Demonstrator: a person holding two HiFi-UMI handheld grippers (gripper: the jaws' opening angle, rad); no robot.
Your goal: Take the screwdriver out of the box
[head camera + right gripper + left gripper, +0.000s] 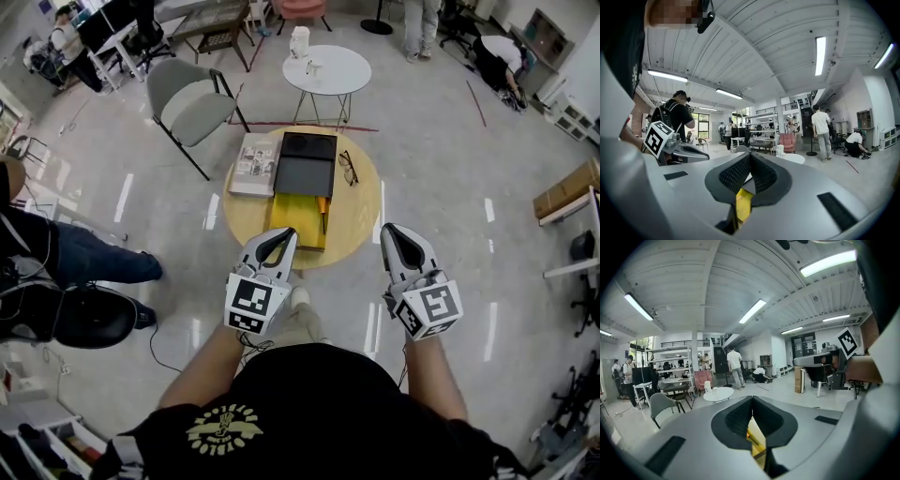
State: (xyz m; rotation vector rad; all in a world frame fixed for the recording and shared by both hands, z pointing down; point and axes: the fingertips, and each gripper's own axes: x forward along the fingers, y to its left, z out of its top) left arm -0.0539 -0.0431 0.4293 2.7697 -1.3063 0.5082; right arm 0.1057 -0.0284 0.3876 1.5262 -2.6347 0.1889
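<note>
— State of left claw [285, 236]?
— Pinched closed, empty, hovering over the near edge of the open box [292, 214].
— And right claw [390, 231]?
— Closed too, holding nothing, just off the right rim of the round tabletop [361, 211].
— Whereabouts of screwdriver [323, 215]?
— Lying inside the box's yellow tray, against its right wall, orange handle showing, untouched.

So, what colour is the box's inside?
The box is yellow inside; the head view shows it best.
</note>
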